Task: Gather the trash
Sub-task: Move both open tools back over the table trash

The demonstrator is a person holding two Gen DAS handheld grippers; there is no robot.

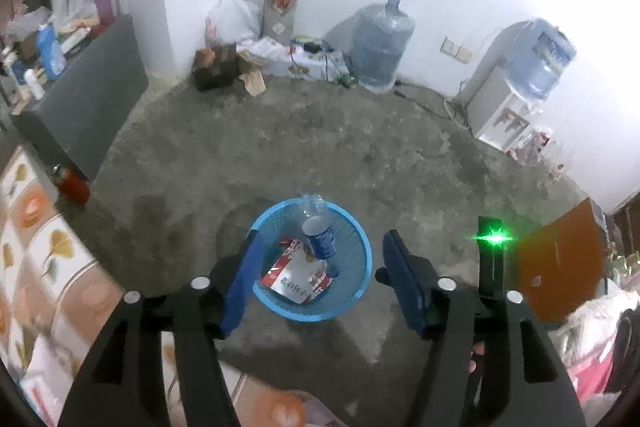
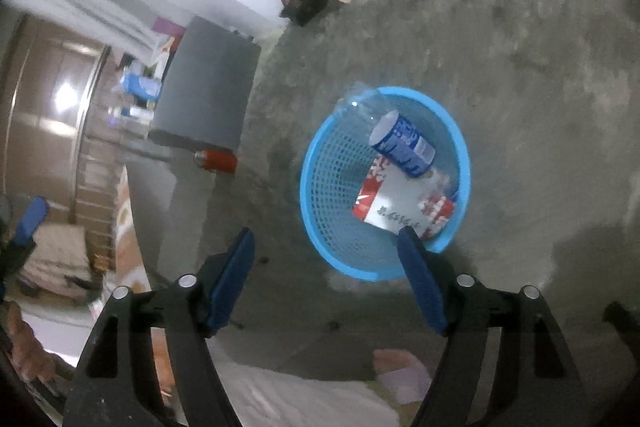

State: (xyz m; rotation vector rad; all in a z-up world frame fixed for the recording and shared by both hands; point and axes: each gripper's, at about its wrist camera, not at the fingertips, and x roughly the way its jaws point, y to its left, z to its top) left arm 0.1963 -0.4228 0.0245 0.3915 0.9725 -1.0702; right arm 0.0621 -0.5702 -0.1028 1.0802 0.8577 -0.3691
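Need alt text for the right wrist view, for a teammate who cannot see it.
A round blue plastic mesh basket sits on the grey concrete floor, holding a clear plastic bottle with a blue label and a red-and-white paper carton. The right gripper is open and empty above its near rim.

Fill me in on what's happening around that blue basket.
A person is collecting trash with a two-finger tool in each hand. Both the left tool and the right tool are open and empty, hanging above a blue plastic basket on the concrete floor. Inside the basket lie a clear plastic bottle with a blue label and a red-and-white paper carton. A red can lies on the floor beside a grey cabinet.
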